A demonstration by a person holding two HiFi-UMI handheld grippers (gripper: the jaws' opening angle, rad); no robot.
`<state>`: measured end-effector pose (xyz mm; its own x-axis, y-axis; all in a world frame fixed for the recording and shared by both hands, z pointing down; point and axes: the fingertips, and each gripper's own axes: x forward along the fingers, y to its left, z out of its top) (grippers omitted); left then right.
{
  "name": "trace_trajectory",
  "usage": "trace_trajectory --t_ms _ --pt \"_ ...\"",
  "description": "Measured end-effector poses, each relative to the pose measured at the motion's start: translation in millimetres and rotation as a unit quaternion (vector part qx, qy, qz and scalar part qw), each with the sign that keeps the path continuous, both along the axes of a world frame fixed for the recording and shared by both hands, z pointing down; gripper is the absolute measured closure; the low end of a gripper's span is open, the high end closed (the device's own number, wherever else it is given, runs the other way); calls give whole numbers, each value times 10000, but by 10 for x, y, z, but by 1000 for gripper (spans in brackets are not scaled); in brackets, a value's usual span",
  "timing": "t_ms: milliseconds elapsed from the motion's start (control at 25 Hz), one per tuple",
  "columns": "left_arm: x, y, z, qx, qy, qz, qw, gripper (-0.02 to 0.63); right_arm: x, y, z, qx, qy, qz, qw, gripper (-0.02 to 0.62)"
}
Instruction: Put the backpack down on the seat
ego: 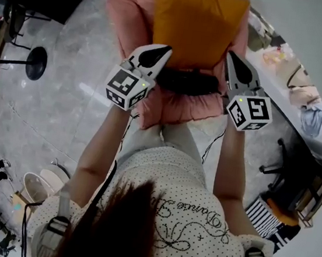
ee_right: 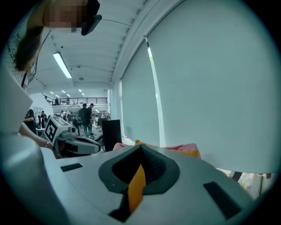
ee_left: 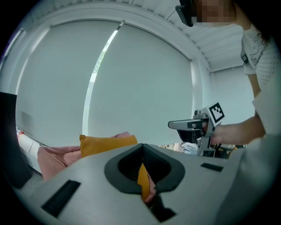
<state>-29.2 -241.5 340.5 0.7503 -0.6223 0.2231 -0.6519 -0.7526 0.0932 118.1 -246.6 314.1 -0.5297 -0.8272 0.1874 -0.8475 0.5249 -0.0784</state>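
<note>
A grey stone floor [ego: 51, 110] surrounds a pink padded armchair [ego: 169, 109]. The black fabric backpack [ego: 188, 80] lies on its seat, with an orange cushion [ego: 195, 24] at its twelve o'clock. The left gripper [ego: 164, 50] at nine o'clock and the right gripper [ego: 230, 55] at three o'clock are both closed and empty.

Grey marbled floor [ego: 58, 103] is reflecting light; a black round-based stand [ego: 36, 63] is standing far left; roller blinds [ee_left: 145, 83] are covering the windows; strip lights [ee_right: 62, 65] are glowing.
</note>
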Motion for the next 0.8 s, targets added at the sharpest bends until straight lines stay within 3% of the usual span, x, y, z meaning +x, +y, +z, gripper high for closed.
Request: trace_trajectory --t_ms 320,800 --pt "6 88 -378 311 24 -53 9995 603 -113 215 -416 464 -273 -82 9985 583" --pt "61 300 -882 706 242 130 9971 603 -290 512 -760 803 -232 -211 9963 584"
